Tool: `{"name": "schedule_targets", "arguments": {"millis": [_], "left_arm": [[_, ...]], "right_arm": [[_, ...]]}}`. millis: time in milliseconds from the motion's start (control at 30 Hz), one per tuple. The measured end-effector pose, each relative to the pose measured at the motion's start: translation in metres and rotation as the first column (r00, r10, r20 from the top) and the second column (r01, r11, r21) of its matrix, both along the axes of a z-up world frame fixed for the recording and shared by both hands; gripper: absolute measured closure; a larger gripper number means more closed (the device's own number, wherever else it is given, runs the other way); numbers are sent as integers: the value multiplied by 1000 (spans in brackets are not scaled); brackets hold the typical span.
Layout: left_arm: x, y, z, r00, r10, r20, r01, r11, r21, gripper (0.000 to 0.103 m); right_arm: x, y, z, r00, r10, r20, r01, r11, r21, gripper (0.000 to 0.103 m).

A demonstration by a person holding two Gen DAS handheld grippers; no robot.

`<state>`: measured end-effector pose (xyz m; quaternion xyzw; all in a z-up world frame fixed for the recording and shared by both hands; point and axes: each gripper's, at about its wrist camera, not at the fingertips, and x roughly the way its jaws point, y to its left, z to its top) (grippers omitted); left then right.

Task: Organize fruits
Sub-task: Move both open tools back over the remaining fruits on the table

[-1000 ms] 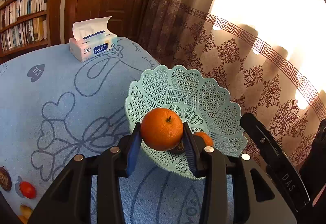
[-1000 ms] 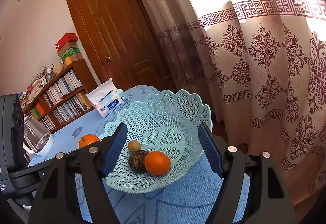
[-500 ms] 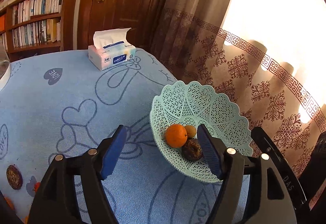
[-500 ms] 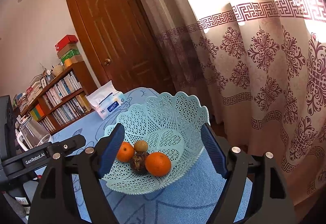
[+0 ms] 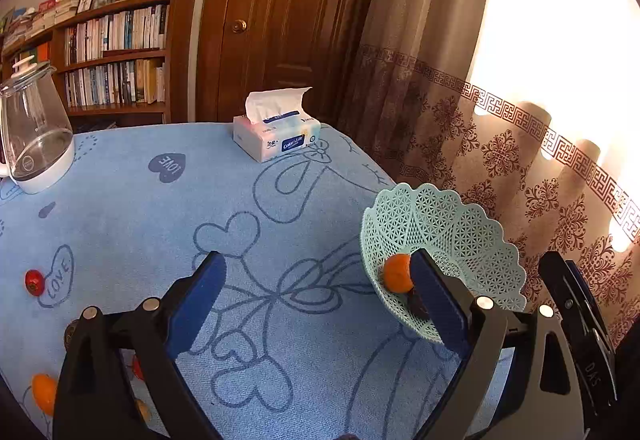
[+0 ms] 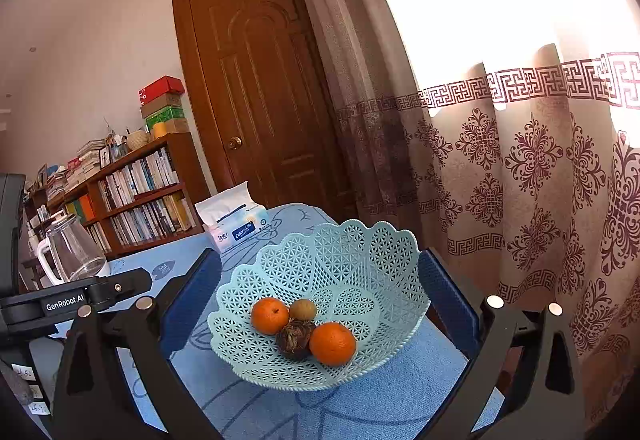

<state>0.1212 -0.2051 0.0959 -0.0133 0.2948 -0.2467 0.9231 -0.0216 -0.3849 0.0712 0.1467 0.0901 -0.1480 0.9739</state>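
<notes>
**Mint-green basket holds four fruits as both grippers stand wide**

Mint-green lattice plastic forms the fruit basket [image 6: 320, 280] at the centre of the right wrist view, standing on a counter [image 5: 280, 179] covered with a blue cloth printed with hearts. Inside lie two oranges, one at left [image 6: 270, 315] and one at front right [image 6: 333, 343], with a small tan fruit [image 6: 303, 309] behind them and a dark, rough-skinned fruit [image 6: 295, 336] between, all touching or nearly so. The right gripper [image 6: 320, 304] frames the basket, its jaws having just been opening, nothing pressed between its blue pads. In the left wrist view the left gripper [image 5: 320, 304] is likewise spread wide after just opening, with bare cloth between its pads and the basket at lower right. More fruit lies at that frame's left edge: a small red one [image 5: 34, 282] and an orange one [image 5: 44, 392]. A tissue box [image 5: 276, 135] sits at upper centre and a glass kettle [image 5: 34, 135] at the left.
</notes>
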Motion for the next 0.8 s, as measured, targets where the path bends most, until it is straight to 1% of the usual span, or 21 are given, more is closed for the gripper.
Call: {"name": "schedule_targets", "arguments": {"millis": [133,200,333,433,633,700,800], "left_arm": [[-8,23,4,999,39,30,-39,999,6,11],[-11,37,5,997,63,42,-63,998,10,11],[-15,68,7,990,137,45,-137,990,13,11],[-19,91,6,979,198,52,-199,980,27,11],[-35,139,-2,960,272,65,-277,959,65,11],[-41,154,-9,954,295,57,-299,950,84,11],[-48,176,-19,943,331,34,-333,938,96,11]], "right_arm": [[2,19,4,999,40,-5,-41,995,-87,3],[2,23,5,999,39,-5,-39,993,-108,3],[0,21,5,1000,19,1,-19,995,-97,3],[-1,20,5,1000,6,4,-6,995,-95,3],[-1,25,5,1000,4,-6,-5,992,-123,3],[-4,27,6,1000,-23,-2,22,990,-139,3],[-7,34,6,996,-91,4,90,980,-179,3]]}}
